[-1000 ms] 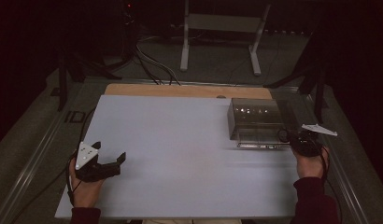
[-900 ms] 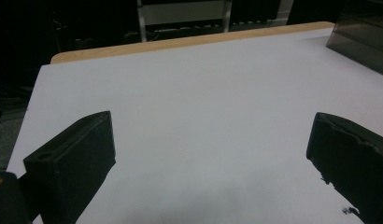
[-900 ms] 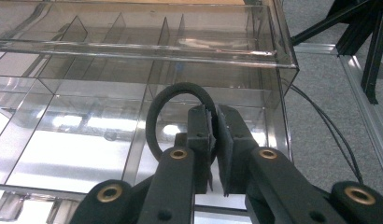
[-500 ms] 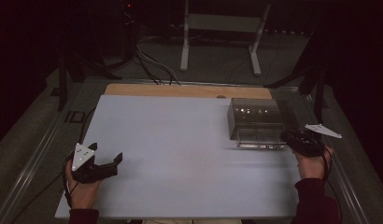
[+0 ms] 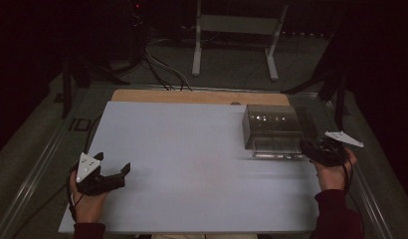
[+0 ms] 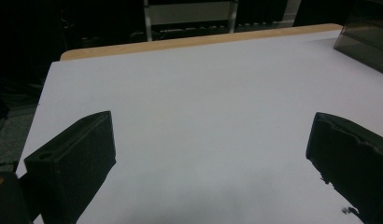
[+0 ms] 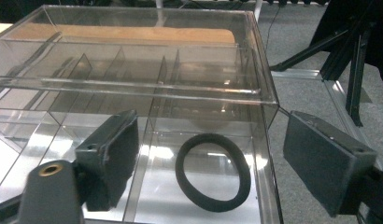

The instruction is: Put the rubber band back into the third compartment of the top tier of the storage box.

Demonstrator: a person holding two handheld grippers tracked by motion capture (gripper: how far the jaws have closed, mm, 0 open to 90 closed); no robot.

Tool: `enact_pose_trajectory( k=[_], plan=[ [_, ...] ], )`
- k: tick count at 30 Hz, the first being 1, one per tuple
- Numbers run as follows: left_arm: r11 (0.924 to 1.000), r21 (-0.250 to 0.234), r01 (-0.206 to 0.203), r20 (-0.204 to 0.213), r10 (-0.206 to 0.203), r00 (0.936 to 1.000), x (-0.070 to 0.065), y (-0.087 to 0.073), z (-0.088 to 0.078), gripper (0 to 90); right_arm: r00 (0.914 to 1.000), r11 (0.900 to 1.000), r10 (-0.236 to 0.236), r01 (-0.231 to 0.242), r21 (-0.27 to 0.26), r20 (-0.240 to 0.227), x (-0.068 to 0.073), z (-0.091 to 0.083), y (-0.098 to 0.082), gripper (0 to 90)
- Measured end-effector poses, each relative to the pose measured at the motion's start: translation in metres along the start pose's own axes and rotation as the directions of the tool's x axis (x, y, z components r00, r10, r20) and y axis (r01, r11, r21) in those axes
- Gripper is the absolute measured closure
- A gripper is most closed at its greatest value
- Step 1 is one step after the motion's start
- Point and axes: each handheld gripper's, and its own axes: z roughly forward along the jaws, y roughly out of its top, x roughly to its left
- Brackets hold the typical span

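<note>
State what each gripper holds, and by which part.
Nothing is held. The left gripper is open over bare table; the right gripper is open before the black ring, not touching it.

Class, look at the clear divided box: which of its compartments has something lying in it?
The compartment nearest the right gripper: a black elastic ring lies flat on its floor. The clear box's other visible compartments look empty.
</note>
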Motion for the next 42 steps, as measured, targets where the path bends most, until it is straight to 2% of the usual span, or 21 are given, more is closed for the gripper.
enact_pose_trajectory(
  k=[8, 19, 25, 32, 42],
  plan=[
    [1.0, 0.005, 0.0, 0.002, 0.0, 1.0, 0.0, -0.001, 0.001, 2.3, 0.9996, 1.0, -0.003, 0.003, -0.018, -0.027, 0.001, 0.0, 0.001, 11.4],
    [1.0, 0.004, 0.001, 0.003, -0.001, 1.0, 0.0, -0.001, 0.001, 2.3, 0.9987, 0.998, -0.019, 0.017, -0.056, -0.048, 0.003, -0.008, 0.004, 9.2],
    [1.0, 0.004, 0.003, 0.004, -0.003, 1.0, 0.0, -0.001, 0.001, 2.3, 0.9938, 0.994, -0.067, 0.058, -0.097, -0.089, 0.013, -0.018, 0.004, 7.1],
    [1.0, 0.002, 0.003, 0.009, -0.003, 1.0, -0.001, -0.001, 0.001, 2.3, 0.9848, 0.99, -0.104, 0.089, -0.112, -0.139, 0.029, -0.026, -0.003, 6.3],
    [1.0, -0.004, 0.007, 0.012, -0.007, 0.9999, 0.0, -0.001, 0.0, 2.2, 0.9735, 0.984, -0.134, 0.109, -0.139, -0.185, 0.05, -0.038, -0.017, 4.3]
  ],
)
